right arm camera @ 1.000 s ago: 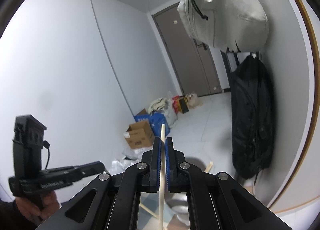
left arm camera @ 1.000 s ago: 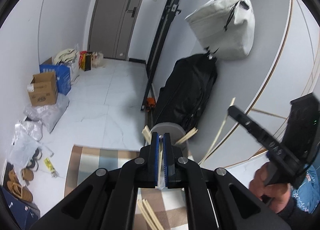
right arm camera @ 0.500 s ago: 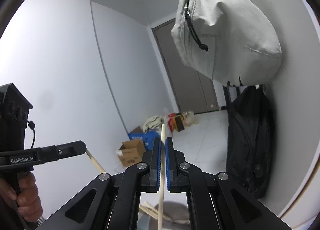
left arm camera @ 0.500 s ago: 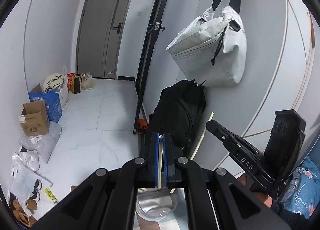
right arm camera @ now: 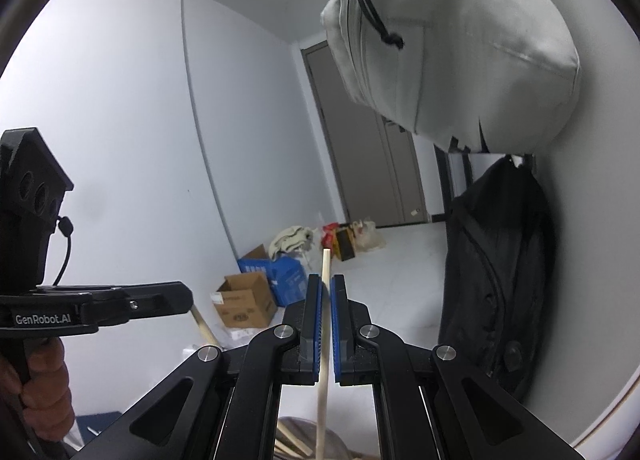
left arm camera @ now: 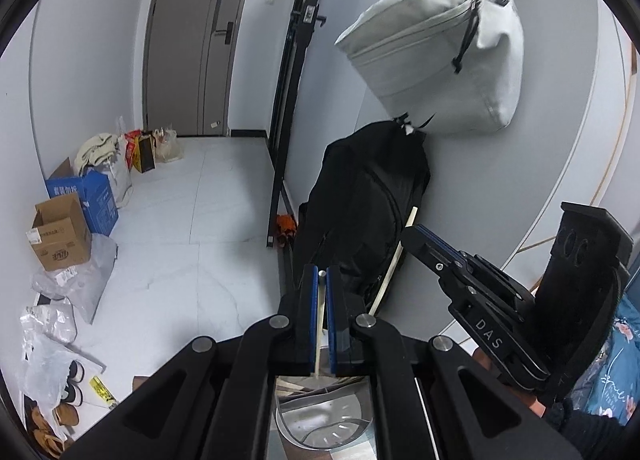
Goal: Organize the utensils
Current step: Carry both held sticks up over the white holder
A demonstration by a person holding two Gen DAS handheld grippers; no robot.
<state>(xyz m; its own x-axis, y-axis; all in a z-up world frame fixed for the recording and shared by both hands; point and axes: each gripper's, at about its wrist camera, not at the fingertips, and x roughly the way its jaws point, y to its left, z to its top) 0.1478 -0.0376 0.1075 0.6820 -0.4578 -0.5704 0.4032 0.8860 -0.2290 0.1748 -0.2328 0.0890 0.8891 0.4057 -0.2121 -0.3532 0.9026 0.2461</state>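
My left hand-held gripper (left arm camera: 320, 280) is clamped shut on a thin pale wooden chopstick (left arm camera: 319, 334), which runs along the slot between the blue pads (left arm camera: 312, 300) and pokes out at the rear end, just over a shiny round metal utensil holder (left arm camera: 326, 426) directly below the jaws. Other pale sticks (left arm camera: 292, 383) lie across that holder's rim (I cannot tell how many). My right hand-held gripper (right arm camera: 326, 284) is likewise closed on a second pale wooden chopstick (right arm camera: 323, 344); its tip rises a little past the fingertips, and its lower length drops away beneath the jaws towards the grey rim of the same holder (right arm camera: 344, 448), where more stick ends (right arm camera: 294, 438) show.

From the left camera the right tool sits off to the right and slightly ahead, with its chopstick slanting down to the left across the front of a black garment bag (left arm camera: 364, 204) propped against the wall. From the right camera the left tool is off to the left, held by a hand (right arm camera: 48, 380), with a short length of its stick (right arm camera: 204, 326) jutting below the closed tip.

Above and beyond both tools hangs a light grey fabric bag (left arm camera: 444, 44). Far ahead on the white tiled floor (left arm camera: 192, 228) are a brown cardboard box (left arm camera: 60, 236), a blue carton (left arm camera: 90, 194) and a grey door (left arm camera: 200, 36).
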